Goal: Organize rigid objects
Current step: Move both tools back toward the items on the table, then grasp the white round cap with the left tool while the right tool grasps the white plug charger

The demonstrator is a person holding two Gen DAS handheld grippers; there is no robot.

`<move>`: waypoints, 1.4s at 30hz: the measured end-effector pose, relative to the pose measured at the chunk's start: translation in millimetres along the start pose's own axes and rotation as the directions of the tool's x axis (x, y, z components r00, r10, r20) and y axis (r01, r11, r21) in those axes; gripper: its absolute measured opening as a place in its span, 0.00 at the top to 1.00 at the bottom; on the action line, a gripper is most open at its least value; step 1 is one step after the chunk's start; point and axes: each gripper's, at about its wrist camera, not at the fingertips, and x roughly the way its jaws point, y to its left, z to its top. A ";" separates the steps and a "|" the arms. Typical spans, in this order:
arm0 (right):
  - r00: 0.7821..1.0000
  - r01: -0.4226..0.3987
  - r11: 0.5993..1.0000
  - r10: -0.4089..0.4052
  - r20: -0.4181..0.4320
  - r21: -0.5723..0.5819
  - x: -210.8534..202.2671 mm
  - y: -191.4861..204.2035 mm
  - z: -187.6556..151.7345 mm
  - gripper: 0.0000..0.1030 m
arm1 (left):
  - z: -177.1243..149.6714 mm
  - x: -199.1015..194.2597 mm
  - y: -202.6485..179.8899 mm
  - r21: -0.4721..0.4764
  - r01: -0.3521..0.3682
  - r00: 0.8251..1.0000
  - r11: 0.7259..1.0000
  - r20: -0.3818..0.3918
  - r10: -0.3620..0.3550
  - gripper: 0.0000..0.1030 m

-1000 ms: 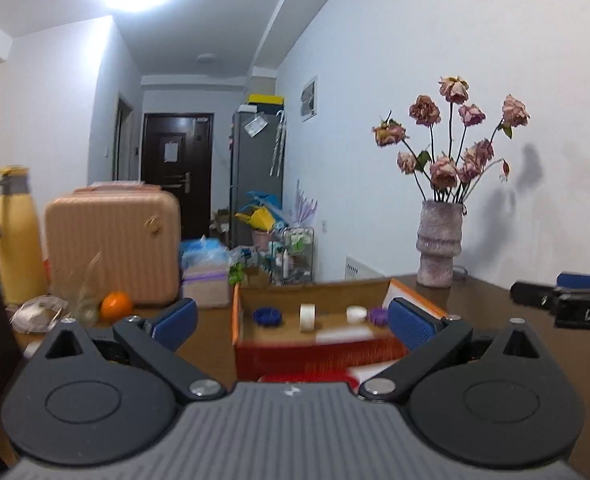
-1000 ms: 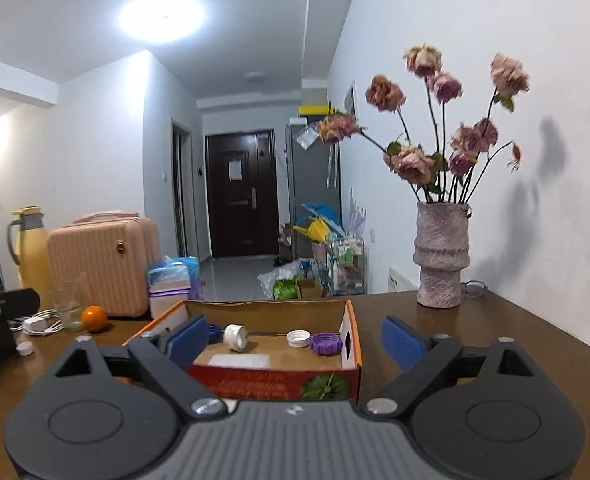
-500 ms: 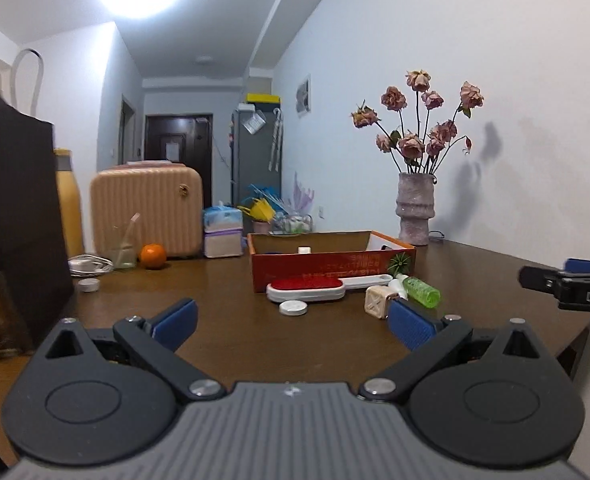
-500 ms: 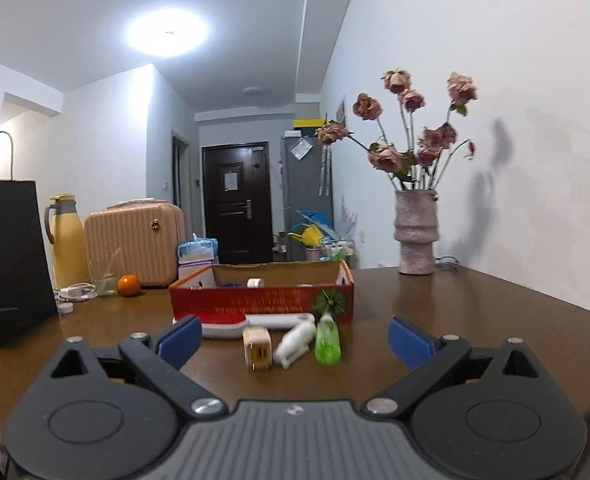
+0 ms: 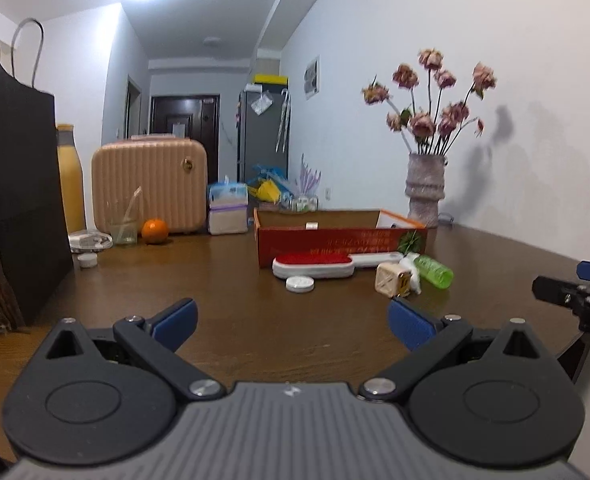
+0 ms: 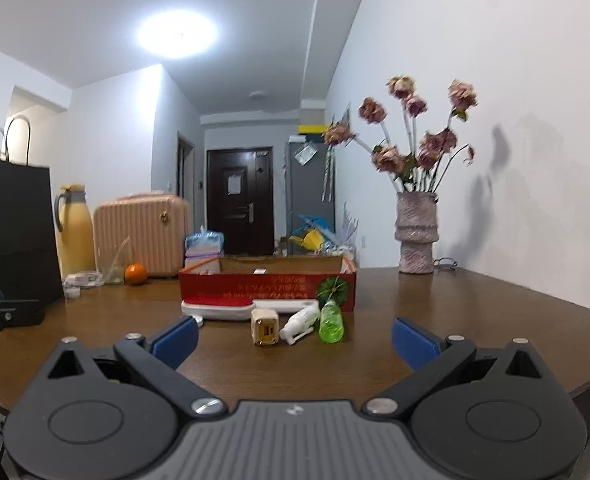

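A red cardboard box (image 5: 341,240) (image 6: 267,286) stands mid-table with small caps inside. In front of it lie a red-and-white brush (image 5: 313,266) (image 6: 217,308), a white round lid (image 5: 300,283), a cream charger cube (image 5: 391,284) (image 6: 263,326), a white spray bottle (image 6: 301,322) and a green bottle (image 5: 434,271) (image 6: 331,322). My left gripper (image 5: 291,322) is open and empty, well short of these things. My right gripper (image 6: 293,338) is open too, empty, with the cube and bottles just beyond its fingers.
A black paper bag (image 5: 13,184) stands at the left near a yellow jug (image 6: 73,232), a pink case (image 5: 149,184), a glass (image 5: 123,222) and an orange (image 5: 155,231). A vase of dried roses (image 6: 415,236) sits by the right wall.
Both grippers have drawn back from over the box to the near side of the table. The loose things in front of the box have come into view. Both stay open.
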 end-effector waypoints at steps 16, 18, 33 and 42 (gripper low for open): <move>0.945 -0.218 0.971 0.185 -0.268 -0.099 191.8 10.2 48.9 0.24 | 52.3 214.8 12.7 0.035 0.107 0.953 0.994 -0.290 -0.093 0.26; 0.934 -0.234 0.965 0.189 -0.302 -0.118 218.4 13.5 52.7 0.31 | 53.5 243.4 9.8 0.058 0.126 0.940 0.990 -0.325 -0.101 0.26; 0.868 -0.286 0.955 0.222 -0.443 -0.081 285.3 10.6 33.5 0.70 | 35.0 292.2 11.3 -0.018 0.125 0.911 0.992 -0.393 -0.122 0.62; 0.871 -0.284 0.953 0.208 -0.445 -0.110 271.4 15.2 36.5 0.70 | 47.3 234.2 2.8 -0.010 0.091 0.958 0.996 -0.271 -0.090 0.62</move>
